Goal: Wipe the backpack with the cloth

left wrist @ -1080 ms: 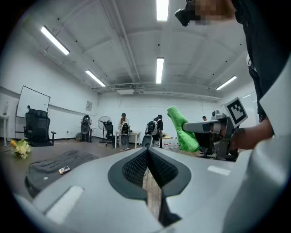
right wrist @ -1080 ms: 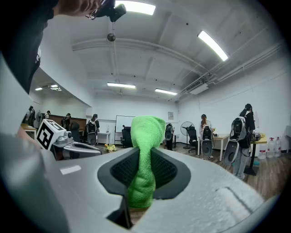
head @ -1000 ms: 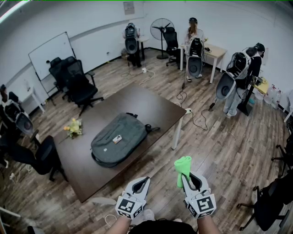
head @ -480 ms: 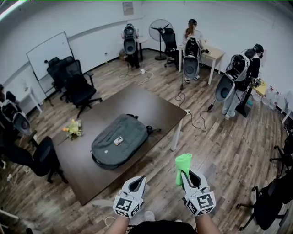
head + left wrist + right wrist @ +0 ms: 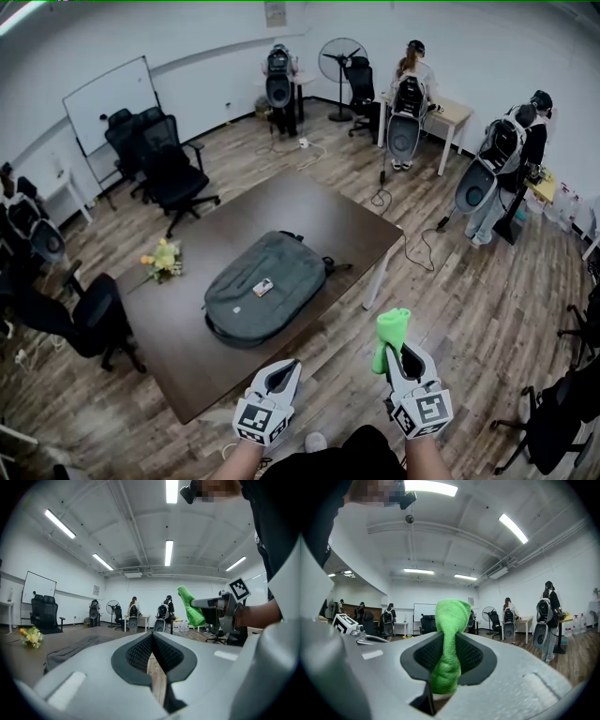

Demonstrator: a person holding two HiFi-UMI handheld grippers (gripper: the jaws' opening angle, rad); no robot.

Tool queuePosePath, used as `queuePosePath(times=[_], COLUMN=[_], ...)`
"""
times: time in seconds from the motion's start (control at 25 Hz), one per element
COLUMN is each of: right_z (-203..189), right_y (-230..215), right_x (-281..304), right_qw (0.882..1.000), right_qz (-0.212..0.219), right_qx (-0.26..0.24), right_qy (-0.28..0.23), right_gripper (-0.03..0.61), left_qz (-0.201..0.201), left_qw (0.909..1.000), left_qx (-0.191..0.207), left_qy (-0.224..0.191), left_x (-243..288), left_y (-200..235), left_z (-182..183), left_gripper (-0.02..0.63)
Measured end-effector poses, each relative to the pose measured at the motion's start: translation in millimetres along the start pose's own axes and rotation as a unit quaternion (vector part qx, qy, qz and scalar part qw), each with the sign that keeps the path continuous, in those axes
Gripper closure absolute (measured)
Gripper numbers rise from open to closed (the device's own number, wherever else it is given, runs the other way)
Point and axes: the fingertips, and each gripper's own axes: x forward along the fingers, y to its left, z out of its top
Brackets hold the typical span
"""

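A grey-green backpack (image 5: 265,286) lies flat on the dark brown table (image 5: 319,220), a small tag on its top. Both grippers hang in front of the table's near edge, well short of the backpack. My right gripper (image 5: 395,349) is shut on a bright green cloth (image 5: 391,335), which sticks up from between its jaws; the cloth (image 5: 449,644) fills the middle of the right gripper view. My left gripper (image 5: 282,368) is shut with nothing in it. In the left gripper view the backpack (image 5: 77,648) shows low at left and the cloth (image 5: 190,606) at right.
A yellow flower bunch (image 5: 162,260) lies at the table's left end. Black office chairs (image 5: 169,169) stand left and behind the table. Several people with backpack rigs (image 5: 405,103) work at desks at the back and right. Cables (image 5: 412,246) trail over the wooden floor.
The head view has shifted, so the table and backpack sit further right and lower. Both grippers stay near the bottom; the right one has drifted slightly right, still holding the cloth.
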Motion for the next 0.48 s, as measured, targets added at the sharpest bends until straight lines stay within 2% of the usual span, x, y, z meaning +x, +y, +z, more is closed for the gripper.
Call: queuePosePath(times=[0.28,0.48], right_z=[-1.3,4.1], right_y=[6.9,-21.0], right_x=[36.6,77.5], right_qw=[1.000,1.000], right_qz=[0.020,0.020], right_qx=[-0.010,-0.009], right_qy=[0.003,-0.003], right_gripper=[0.497,0.497], left_qz=[0.024,0.049], left_qw=[0.9996,0.9986], left_qx=[-0.013,-0.011], left_qy=[0.005,0.013], left_x=[-5.7,3.2], left_y=[31.3,59.8], left_z=[-6.7,-12.2], left_gripper=[0.595,0.595])
